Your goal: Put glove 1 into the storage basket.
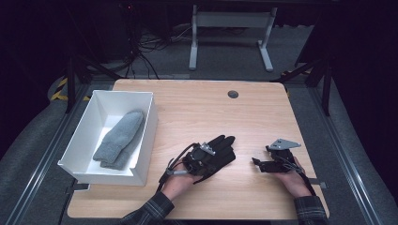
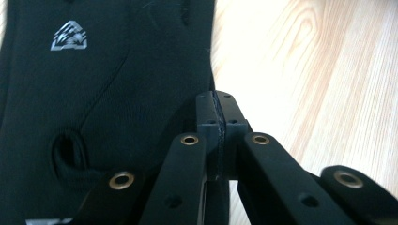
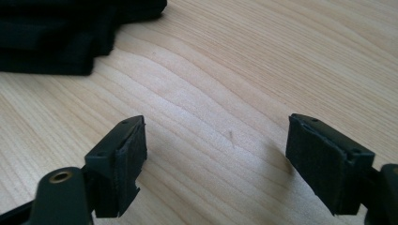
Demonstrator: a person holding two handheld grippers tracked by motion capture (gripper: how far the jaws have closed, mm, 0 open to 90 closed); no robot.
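Black glove (image 1: 217,152) lies flat on the wooden surface (image 1: 253,112), near the front edge, a bit left of centre, just right of the white box (image 1: 149,136). Its long axis runs diagonal in the high view: fingers point up-right toward the far side, cuff end down-left toward the person's left hand (image 1: 177,183). Left gripper (image 1: 197,161) sits over the cuff end of the glove, jaws together; in the left gripper view the two pads (image 2: 217,123) meet with no gap, at the glove's right edge, and whether they pinch any fabric I cannot tell. The same view shows the glove (image 2: 103,93) as dark knit with a small silver logo (image 2: 68,36) on it and bare wood to its right. Right gripper (image 1: 256,162) rests low over the surface to the right of the glove, apart from it, held by the right hand (image 1: 293,180). Its jaws stand wide apart with nothing between them but bare wood (image 3: 220,126); the glove's fingertips (image 3: 70,33) lie at the top-left of the right gripper view, clear of the pads. Grey mitten (image 1: 119,139) lies inside the white box, long axis diagonal too, tip toward the far right.
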